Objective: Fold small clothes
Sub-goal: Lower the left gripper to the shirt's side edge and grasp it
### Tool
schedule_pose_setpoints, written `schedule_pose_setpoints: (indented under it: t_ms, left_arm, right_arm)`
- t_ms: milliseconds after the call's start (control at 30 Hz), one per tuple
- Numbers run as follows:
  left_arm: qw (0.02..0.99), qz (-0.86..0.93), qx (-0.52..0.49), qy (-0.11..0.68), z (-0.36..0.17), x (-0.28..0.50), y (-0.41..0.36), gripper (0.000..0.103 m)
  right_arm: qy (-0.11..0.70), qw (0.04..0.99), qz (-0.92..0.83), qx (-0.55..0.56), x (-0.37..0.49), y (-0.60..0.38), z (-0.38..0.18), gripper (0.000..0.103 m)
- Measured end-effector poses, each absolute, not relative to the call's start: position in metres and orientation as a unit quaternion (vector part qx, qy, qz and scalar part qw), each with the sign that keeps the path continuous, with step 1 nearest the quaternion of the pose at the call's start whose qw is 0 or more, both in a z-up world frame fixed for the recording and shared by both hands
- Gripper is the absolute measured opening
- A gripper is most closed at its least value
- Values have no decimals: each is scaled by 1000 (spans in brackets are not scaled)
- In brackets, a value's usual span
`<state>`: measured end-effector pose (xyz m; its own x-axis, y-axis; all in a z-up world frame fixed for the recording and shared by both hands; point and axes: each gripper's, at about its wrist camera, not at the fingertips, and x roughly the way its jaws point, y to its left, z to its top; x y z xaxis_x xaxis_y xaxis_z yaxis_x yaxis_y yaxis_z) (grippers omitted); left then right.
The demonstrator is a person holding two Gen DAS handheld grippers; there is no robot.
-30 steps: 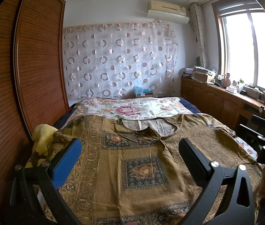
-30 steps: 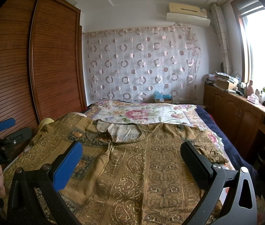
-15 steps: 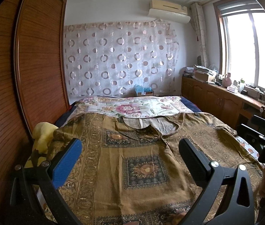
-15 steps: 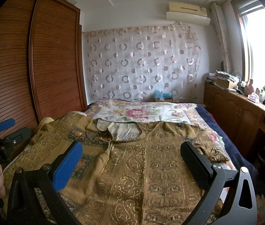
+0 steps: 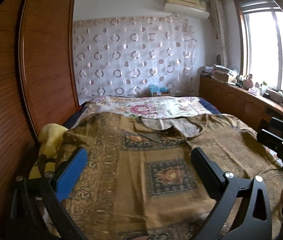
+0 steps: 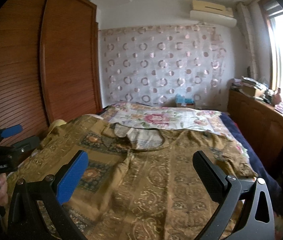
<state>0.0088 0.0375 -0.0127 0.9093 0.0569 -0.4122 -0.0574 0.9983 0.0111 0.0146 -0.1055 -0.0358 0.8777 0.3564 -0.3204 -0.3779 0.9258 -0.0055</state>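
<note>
A brown-gold patterned garment (image 5: 141,160) (image 6: 161,180) lies spread flat on the bed, neckline towards the far end, left half folded over with square medallions showing. My left gripper (image 5: 139,166) hovers above its left half, open, nothing between the fingers. My right gripper (image 6: 141,170) hovers above its right half, also open and holding nothing. The right gripper (image 5: 277,140) also shows at the right edge of the left wrist view, and the left gripper (image 6: 7,142), held by a hand, at the left edge of the right wrist view.
A floral sheet (image 5: 141,108) covers the far end of the bed. A yellow cloth (image 5: 49,138) lies at the bed's left edge by the wooden wardrobe (image 5: 41,70). A cluttered wooden counter (image 5: 241,100) runs under the window at right.
Both views have shifted slightly; the garment lies as before and both grippers stay open above it.
</note>
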Motion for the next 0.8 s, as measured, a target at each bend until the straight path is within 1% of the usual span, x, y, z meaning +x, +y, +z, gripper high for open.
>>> schedule_pose_setpoints:
  t_ms: [233, 467, 733, 800]
  left_arm:
    - [970, 45, 14, 239, -25, 19, 65, 103]
    - [957, 56, 20, 283, -43, 33, 106, 103]
    - [945, 73, 12, 317, -54, 44, 159, 103]
    - [941, 77, 10, 328, -57, 50, 170, 100]
  right_arm:
    - [179, 960, 212, -45, 37, -100, -38, 103]
    - [193, 952, 230, -55, 59, -93, -40, 103]
    - [216, 935, 262, -99, 70, -80, -40, 103]
    - [223, 931, 266, -110, 71, -81, -38, 103]
